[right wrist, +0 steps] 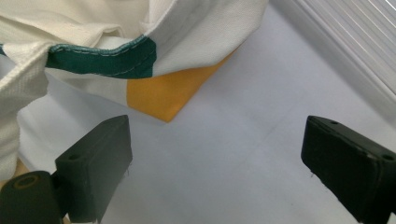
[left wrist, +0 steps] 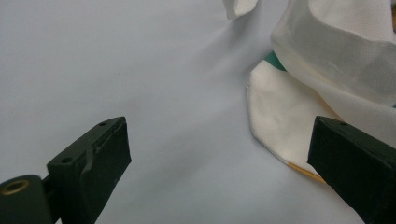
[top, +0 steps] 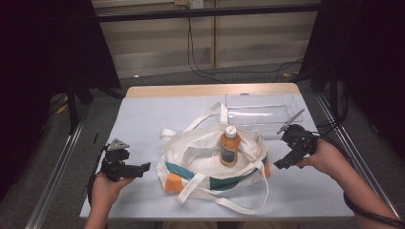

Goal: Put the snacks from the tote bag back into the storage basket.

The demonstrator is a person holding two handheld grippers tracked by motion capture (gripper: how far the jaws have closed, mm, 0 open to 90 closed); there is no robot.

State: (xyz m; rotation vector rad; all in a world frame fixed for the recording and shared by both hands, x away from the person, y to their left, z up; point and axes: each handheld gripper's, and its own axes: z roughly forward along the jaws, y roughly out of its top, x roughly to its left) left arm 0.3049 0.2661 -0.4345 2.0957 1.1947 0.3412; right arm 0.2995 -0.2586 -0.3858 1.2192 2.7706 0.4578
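Note:
A white canvas tote bag [top: 200, 157] with green and orange patches lies open in the middle of the pale table [top: 143, 119]. An orange bottle [top: 229, 147] with a white cap stands inside it. My left gripper [top: 143, 168] rests just left of the bag, open and holding nothing; the bag's white corner [left wrist: 285, 112] lies ahead between its jaws. My right gripper [top: 282, 163] hovers at the bag's right side, also open and empty, with the bag's orange corner [right wrist: 163, 95] and green band [right wrist: 107, 58] just ahead of it.
A clear plastic tray [top: 260, 112] sits at the back right of the table, close behind the right gripper; its ribbed edge [right wrist: 345, 42] runs along that gripper's far side. The bag's long white straps [top: 229, 202] trail toward the front edge. Dark frame posts flank the table.

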